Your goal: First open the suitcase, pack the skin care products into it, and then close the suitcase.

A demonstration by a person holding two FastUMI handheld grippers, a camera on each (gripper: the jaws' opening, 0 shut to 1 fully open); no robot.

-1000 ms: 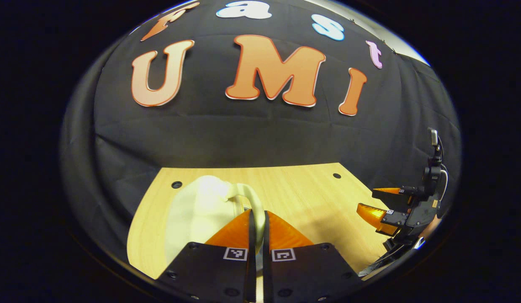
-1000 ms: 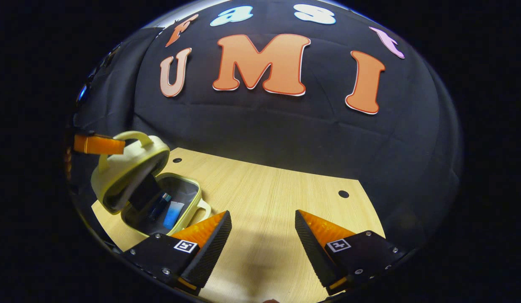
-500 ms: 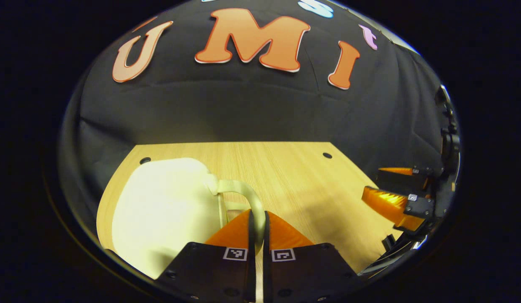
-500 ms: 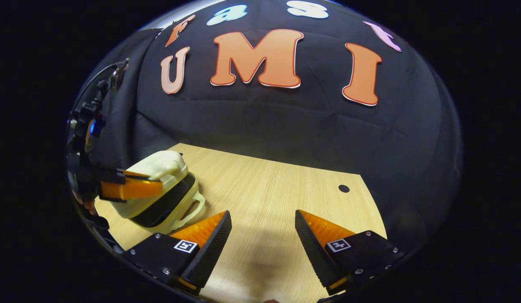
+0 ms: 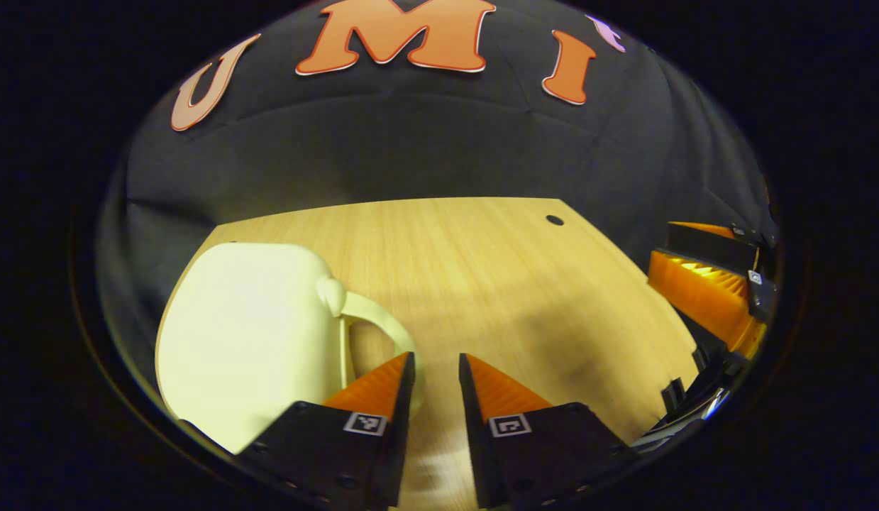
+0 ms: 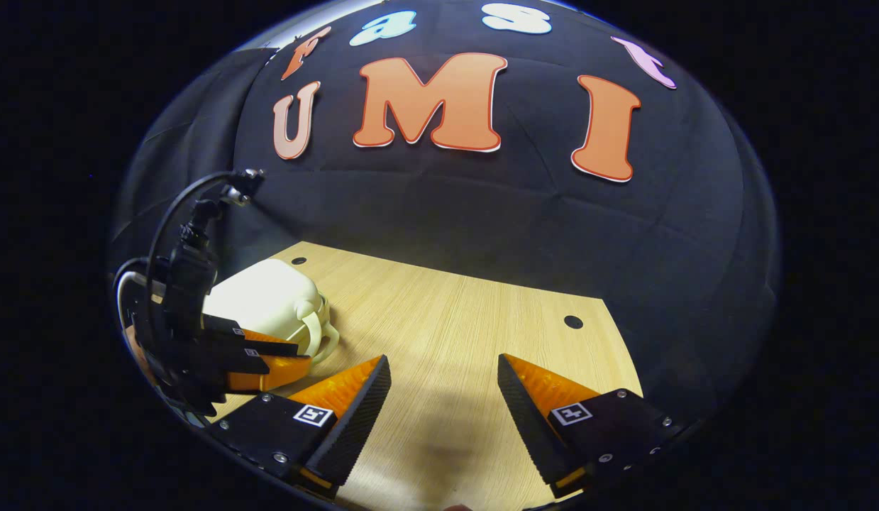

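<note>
In the left gripper view, the left gripper [image 5: 436, 369] sits low over the desk [image 5: 482, 270], its two fingers parted by a narrow gap and clasping nothing. The cream suitcase [image 5: 247, 333] lies closed and flat on the desk at the left, its lid facing up. Its looped handle [image 5: 379, 326] juts from the right side of the case, and the tip of the gripper's left finger [image 5: 379, 383] lies just beside the lower bend of that loop; whether they touch cannot be told. Bare wood shows between the two fingers. At the far right edge of this view the right gripper [image 5: 701, 273] appears, well apart from the suitcase, its fingers spread and empty.

In the right gripper view, the right gripper [image 6: 444, 383] hovers above the desk [image 6: 467, 319] with its fingers wide apart, nothing between them but wood grain. At the left of this view the suitcase [image 6: 265, 301] rests shut near the desk's left edge, its handle [image 6: 318, 333] pointing toward the middle of the desk. The left gripper [image 6: 283, 358] is just in front of the case at the handle side, a black cable arching above its body. A small round hole [image 6: 572, 321] marks the desk toward the far right corner.
</note>
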